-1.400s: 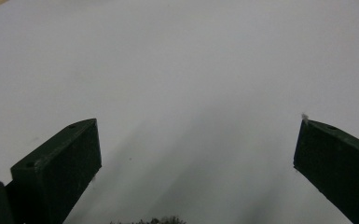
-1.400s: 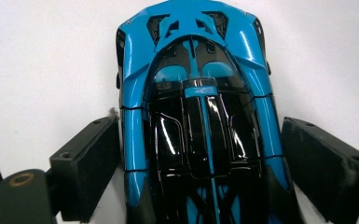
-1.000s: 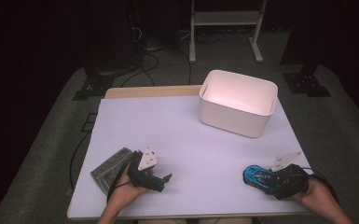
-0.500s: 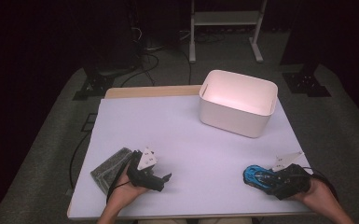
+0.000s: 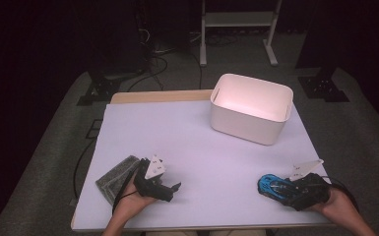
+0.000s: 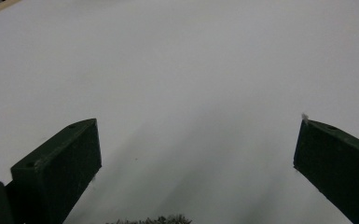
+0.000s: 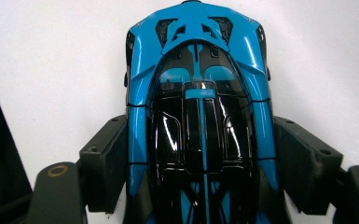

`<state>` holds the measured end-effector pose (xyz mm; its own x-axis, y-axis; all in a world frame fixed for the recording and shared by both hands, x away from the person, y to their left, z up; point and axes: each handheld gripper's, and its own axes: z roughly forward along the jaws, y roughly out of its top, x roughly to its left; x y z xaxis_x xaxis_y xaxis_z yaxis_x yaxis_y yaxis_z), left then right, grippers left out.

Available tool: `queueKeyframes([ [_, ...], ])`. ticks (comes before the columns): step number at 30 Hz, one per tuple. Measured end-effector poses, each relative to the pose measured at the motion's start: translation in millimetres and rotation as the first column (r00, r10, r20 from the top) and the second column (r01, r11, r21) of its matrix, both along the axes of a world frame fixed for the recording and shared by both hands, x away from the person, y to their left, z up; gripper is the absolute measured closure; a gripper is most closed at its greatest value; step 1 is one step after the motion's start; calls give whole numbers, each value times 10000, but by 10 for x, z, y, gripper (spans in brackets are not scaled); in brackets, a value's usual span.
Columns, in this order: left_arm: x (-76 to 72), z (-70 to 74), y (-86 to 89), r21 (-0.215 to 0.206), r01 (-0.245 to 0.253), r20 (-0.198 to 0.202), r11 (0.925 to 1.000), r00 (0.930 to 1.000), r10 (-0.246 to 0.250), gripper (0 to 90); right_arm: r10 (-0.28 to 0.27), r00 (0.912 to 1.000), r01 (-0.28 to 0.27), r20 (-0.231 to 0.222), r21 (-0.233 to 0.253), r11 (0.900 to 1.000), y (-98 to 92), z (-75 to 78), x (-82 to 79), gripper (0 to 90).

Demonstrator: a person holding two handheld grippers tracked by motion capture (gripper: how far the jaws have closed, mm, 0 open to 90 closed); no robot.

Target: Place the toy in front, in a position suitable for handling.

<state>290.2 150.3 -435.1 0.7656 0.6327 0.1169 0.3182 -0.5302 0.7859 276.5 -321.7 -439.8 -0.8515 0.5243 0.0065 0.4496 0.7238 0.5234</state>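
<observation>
A blue and black toy car (image 7: 198,93) lies on the white table (image 5: 197,142) near its front right edge. My right gripper (image 7: 200,156) is shut on it, one jaw pressed against each side of the car's body. In the high view the car (image 5: 270,186) pokes out to the left of the right gripper (image 5: 288,191). My left gripper (image 5: 170,189) rests at the front left with its jaws wide apart and bare table between them (image 6: 196,135). A grey fuzzy cloth (image 5: 118,177) lies just to its left, and its edge (image 6: 147,219) shows at the bottom of the left gripper view.
A white rectangular bin (image 5: 251,108) stands at the back right of the table, with nothing visible inside. A wooden edge (image 5: 157,97) runs along the table's far side. Dark floor, cables and a stand's legs (image 5: 236,39) lie beyond.
</observation>
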Motion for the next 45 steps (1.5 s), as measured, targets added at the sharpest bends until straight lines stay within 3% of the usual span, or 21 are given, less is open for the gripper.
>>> queueKeyframes([
  [9,0,0,0,0,3,-1,10000,10000,-3,2,67,10000,-66,-55,65,10000,-18,29,-5,252],
  [19,-1,5,2,0,6,8,10000,10000,-6,2,-85,9988,75,493,210,9998,20,-21,-51,251],
  [20,0,3,0,-11,7,4,10000,10000,-7,2,-84,9981,85,615,-14,10000,48,-38,-65,248],
  [23,-3,0,-8,-7,3,-6,10000,10000,-3,2,-117,9985,129,536,-221,9997,73,-27,-59,246],
  [24,-6,3,-12,18,52,19,10000,10000,-52,2,-192,9994,205,297,-445,9988,99,-14,-34,246],
  [28,-6,7,-10,21,26,25,10000,10000,-26,2,-197,9997,190,-119,-607,9980,118,-2,18,246],
  [29,-4,6,-5,28,26,24,10000,10000,-26,2,-204,9995,182,-237,-897,9958,153,15,32,246],
  [45,2,9,11,-22,-40,31,10000,10000,40,2,179,9998,-178,12,-642,9978,143,42,16,252],
])
